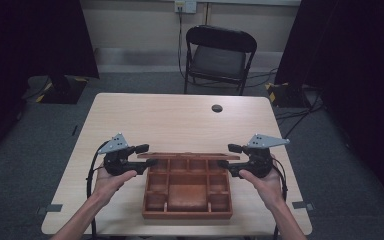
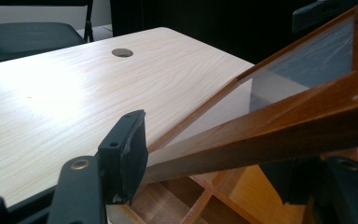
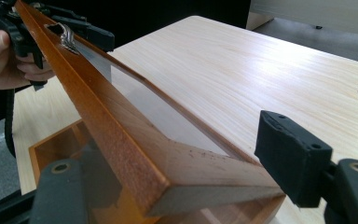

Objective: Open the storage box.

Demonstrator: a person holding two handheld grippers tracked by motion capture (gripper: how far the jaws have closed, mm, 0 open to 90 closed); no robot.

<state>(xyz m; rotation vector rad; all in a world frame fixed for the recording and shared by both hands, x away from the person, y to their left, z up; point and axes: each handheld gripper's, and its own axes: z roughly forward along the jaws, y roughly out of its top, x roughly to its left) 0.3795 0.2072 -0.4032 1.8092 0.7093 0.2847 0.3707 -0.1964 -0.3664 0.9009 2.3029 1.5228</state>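
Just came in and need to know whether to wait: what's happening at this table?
A person holds a gripper in each hand at opposite ends of a wooden box's glass-paned lid. The lid is raised, tilted up over the compartments. The left gripper has the lid's frame between its jaws at one end, and the right gripper straddles the other end. The box sits at the near edge of the light wooden table.

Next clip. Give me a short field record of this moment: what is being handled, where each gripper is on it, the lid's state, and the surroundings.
item: wooden compartment box with a glass-paned lid
lid state: raised, tilted open above the compartments
left gripper: at the lid's left end, frame between its jaws
right gripper: at the lid's right end, frame between its jaws
grip contact: cannot tell
surface: light wood table
background: black folding chair
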